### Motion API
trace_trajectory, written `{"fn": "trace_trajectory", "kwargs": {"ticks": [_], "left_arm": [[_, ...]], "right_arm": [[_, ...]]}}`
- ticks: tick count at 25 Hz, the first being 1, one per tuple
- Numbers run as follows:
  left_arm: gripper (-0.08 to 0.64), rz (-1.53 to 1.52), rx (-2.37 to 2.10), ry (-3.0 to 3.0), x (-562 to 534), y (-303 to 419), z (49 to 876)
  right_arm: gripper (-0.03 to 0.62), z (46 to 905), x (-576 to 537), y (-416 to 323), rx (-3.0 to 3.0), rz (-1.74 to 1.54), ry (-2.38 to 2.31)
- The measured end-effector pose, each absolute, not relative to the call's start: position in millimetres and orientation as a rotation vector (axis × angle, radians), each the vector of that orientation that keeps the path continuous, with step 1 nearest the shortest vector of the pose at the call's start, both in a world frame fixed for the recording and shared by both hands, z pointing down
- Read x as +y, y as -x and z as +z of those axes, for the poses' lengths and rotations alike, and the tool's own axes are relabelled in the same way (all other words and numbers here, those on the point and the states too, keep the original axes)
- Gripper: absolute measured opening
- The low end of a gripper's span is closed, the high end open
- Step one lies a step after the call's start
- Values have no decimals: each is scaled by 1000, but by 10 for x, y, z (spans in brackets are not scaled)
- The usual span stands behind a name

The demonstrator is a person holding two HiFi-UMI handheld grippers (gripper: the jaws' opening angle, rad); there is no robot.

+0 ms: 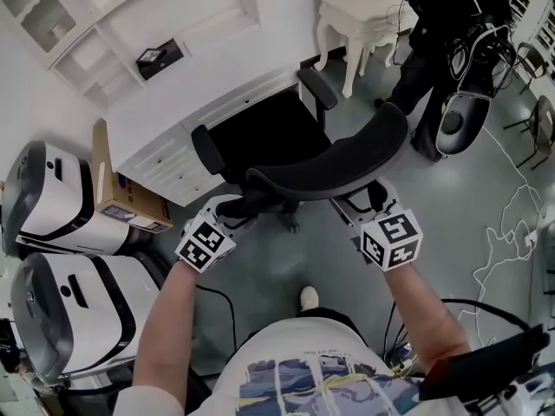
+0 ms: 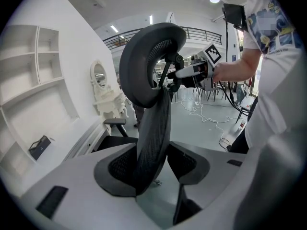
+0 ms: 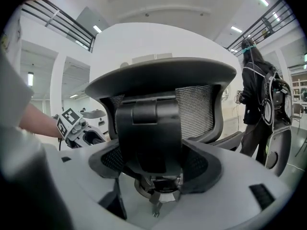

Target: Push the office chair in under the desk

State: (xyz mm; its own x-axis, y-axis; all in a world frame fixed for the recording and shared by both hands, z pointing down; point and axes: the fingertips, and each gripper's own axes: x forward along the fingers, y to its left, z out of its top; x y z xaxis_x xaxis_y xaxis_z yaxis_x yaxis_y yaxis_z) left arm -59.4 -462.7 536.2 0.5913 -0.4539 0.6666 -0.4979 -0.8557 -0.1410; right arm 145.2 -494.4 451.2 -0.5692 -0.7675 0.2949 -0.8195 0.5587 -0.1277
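Office chair (image 1: 264, 137): it is black and stands just ahead of both our claws, with its back toward us and its seat at the gap in the desk. We cannot tell how far in the seat goes.
Desk (image 1: 165, 115): it is white and lies past the chair, farther from our claws.
Left claw (image 2: 152, 166): we have it closed on the thin side edge of the chair's net back, which sits between the two pads.
Right claw (image 3: 153, 162): we have it closed on the black block at the middle of the chair's back.
Person (image 1: 438, 33): stands in dark clothes, far out past our right claw.
Cardboard box (image 1: 130, 202): leans by the desk, out past our left claw.
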Motion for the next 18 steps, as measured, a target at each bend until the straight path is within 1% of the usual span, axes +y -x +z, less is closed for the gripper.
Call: {"fn": "trace_trajectory", "kwargs": {"ticks": [6,18], "left_arm": [[215,1101,-818,-2751,-4627,564,5352],[256,1062,-917,-2672,-4670,559,5351]], "right_arm": [[342,4530,-4943,-1461,-2586,375,-1328],[342,4576,-4968,-1484,-2588,385,-1294]]}}
